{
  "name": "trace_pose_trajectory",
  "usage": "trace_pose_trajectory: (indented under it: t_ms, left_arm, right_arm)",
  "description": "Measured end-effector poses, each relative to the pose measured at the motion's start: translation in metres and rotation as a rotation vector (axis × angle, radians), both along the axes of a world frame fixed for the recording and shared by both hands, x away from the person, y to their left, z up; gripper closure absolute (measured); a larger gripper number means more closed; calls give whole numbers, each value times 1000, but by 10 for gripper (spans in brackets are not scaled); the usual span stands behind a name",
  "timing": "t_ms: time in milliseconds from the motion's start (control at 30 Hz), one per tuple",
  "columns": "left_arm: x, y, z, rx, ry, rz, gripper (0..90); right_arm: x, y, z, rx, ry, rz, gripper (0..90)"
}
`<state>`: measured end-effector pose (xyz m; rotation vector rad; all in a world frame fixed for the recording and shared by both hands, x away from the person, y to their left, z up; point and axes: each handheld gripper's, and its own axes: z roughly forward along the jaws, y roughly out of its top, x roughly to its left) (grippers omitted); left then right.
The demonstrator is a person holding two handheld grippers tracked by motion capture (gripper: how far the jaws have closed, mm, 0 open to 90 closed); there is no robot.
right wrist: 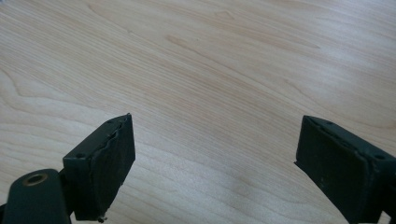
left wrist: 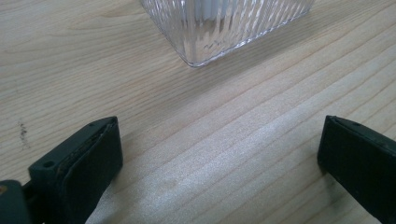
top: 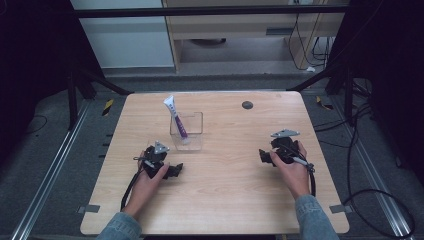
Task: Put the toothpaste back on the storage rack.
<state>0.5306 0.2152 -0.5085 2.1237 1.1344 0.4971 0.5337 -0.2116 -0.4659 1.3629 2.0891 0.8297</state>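
Pale wood bench [top: 225, 200], clear ribbed container [top: 187, 131] mid-bench with a white-and-purple tube [top: 175, 118] leaning inside. Your left gripper [top: 174, 170] sits just beside it, your right gripper [top: 263, 156] well apart; both jaws spread, empty. Approach the tube's upper end squarely.

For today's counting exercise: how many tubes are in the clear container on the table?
1. A single white-and-purple tube stands leaning in the clear ribbed container, its flat crimped end up and tilted toward the table's far left. The ribbed walls could hide something small inside.
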Motion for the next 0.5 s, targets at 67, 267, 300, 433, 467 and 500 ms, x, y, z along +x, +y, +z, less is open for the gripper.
trace_pose_trajectory:
  t_ms: [67,267,300,433,467,500]
  left_arm:
    - [0,0,0,0,0,0,0]
    - [0,0,0,0,0,0,0]
    - [0,0,0,0,0,0,0]
    - [0,0,0,0,0,0,0]
    - [0,0,0,0,0,0,0]
    - [0,0,0,0,0,0,0]
  right_arm:
    - [0,-1,-2,2,2,-3,119]
    - [-2,-6,-12,5,20,-15,121]
    - [-3,-7,-13,3,23,-17,119]
    - [-4,-9,-16,9,17,-25,121]
    - [-4,-10,-16,10,14,-26,122]
    - [-4,-10,-17,13,15,-23,121]
